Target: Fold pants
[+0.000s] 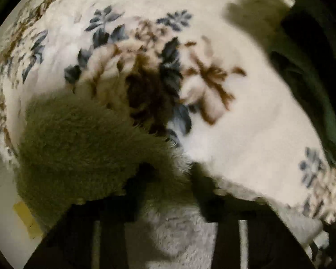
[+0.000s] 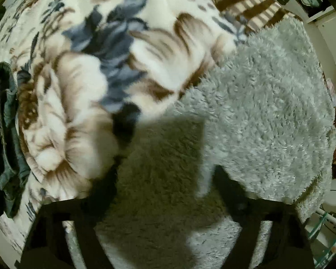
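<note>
Left wrist view shows the pants (image 1: 311, 85) as a dark green heap at the far right edge of the frame, lying on the floral blanket (image 1: 246, 123) and well apart from the left gripper (image 1: 168, 172). Its fingers stand apart over a fluffy grey rug (image 1: 172, 235) at the blanket's near edge, with only pile between them (nothing is held). From this claw the garment lies ahead and to the right, and its visible part runs as a long band from upper right down toward the lower right.

Right wrist view puts the same pants (image 2: 4, 123) at the far left edge, crumpled, with a seam or hem showing, again on the floral blanket (image 2: 78, 112). The right gripper (image 2: 165, 174) also has its fingers spread wide over the fluffy grey rug (image 2: 257, 112) and grips nothing. A brown striped blanket (image 2: 242, 2) lies beyond.

So the pants sit between the two grippers, right of the left one and left of the right one, and neither touches them. I judge the right gripper slightly nearer, though fisheye warp and blur make that uncertain. Folding has not begun; the coming move probably calls for both claws to swing inward toward the heap.
</note>
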Motion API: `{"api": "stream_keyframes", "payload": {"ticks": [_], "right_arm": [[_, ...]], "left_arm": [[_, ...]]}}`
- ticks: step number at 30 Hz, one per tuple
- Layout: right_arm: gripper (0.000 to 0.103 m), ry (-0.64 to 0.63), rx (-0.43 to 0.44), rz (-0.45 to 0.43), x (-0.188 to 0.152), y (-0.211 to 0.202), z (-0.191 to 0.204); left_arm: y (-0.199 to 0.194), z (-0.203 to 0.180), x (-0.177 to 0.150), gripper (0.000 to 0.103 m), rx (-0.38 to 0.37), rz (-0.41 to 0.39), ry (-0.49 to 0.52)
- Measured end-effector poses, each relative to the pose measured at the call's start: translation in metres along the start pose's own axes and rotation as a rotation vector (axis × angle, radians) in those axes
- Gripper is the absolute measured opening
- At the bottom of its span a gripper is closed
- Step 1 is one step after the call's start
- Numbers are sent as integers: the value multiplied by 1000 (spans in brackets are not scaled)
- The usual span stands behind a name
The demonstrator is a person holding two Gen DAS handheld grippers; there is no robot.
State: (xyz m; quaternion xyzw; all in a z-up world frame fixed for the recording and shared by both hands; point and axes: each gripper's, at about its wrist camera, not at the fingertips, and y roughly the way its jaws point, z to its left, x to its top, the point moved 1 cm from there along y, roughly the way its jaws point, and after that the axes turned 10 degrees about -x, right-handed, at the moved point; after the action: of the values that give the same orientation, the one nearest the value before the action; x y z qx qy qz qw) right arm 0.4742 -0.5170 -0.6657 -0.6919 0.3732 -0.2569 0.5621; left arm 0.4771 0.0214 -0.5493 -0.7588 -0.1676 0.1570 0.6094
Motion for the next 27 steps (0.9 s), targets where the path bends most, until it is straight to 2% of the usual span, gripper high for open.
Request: {"api": "stream_keyframes", "payload": {"ticks": [1,3,11,15,18,20,24,25,27], "right_arm": [[56,3,14,-1,-2,-1,-3],[13,6,29,-9,-7,-6,-9],[10,-91,110,-167,-55,-69,-56],[10,-118,147,-209,-83,-98,-112],[10,-136,174,-213,-114,-107,-175],[10,-161,182,-215,-136,-107,-205],[10,-215,154,-203,-177,-83,-252],[10,-226,145,-178,-185,-70,-260],[11,-244,140,-106,-193,-41,-270]], "left_arm": [[-9,4,-4,17,-31,-21,-6],[-23,14,-9,12,-78,-51,-14],[-97,41,-63,7,-227,-175,-5],[-131,70,-99,5,-289,-240,-18],[-147,88,-139,5,-304,-269,-22],[-156,109,-173,5,-313,-257,-15],[-152,125,-201,7,-378,-186,-28],[-150,125,-202,10,-401,-169,-46],[-141,120,-195,33,-397,-139,-75]]}}
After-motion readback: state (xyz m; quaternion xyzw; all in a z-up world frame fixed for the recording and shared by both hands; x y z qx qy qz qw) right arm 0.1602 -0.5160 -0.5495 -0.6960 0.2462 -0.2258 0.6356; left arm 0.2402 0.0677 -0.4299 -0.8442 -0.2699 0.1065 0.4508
